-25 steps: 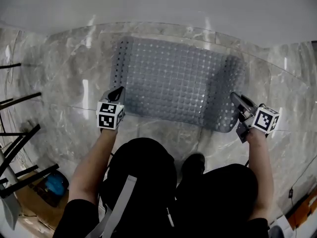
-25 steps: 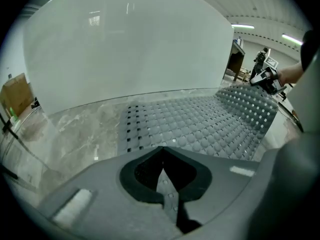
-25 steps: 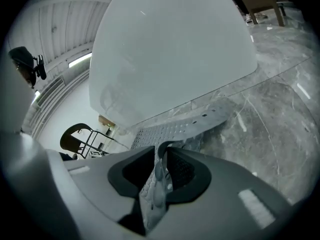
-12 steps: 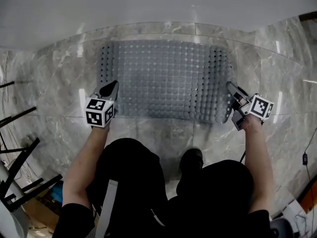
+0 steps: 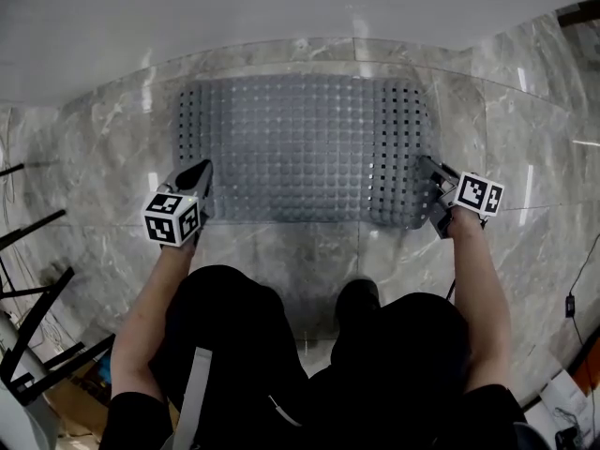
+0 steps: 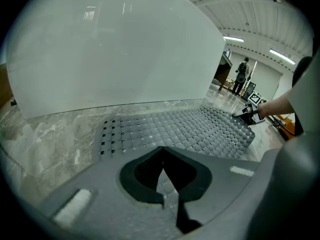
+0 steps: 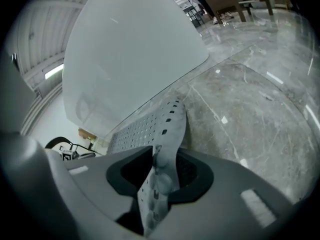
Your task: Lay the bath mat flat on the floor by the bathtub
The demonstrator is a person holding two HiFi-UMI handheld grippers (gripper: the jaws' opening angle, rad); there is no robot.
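Note:
The grey perforated bath mat (image 5: 300, 148) is spread on the marble floor just below the white bathtub (image 5: 281, 17). My left gripper (image 5: 195, 178) is at the mat's near left corner. In the left gripper view that corner (image 6: 167, 189) rises between the jaws of the left gripper (image 6: 164, 176), which are shut on it. My right gripper (image 5: 431, 187) is at the near right corner. Its jaws are opening: the mat's edge (image 7: 167, 134) still stands between the jaws of the right gripper (image 7: 159, 176), with dark gaps on both sides.
Black stand legs (image 5: 33, 279) lie on the floor at the left. A cable (image 5: 570, 300) runs along the right. The person's knees and a shoe (image 5: 356, 298) are close behind the mat's near edge. Another person (image 6: 242, 74) stands far off.
The mat has come down and spread out flat; its curled right end now lies lower. Both grippers have moved with it towards the tub and apart from each other.

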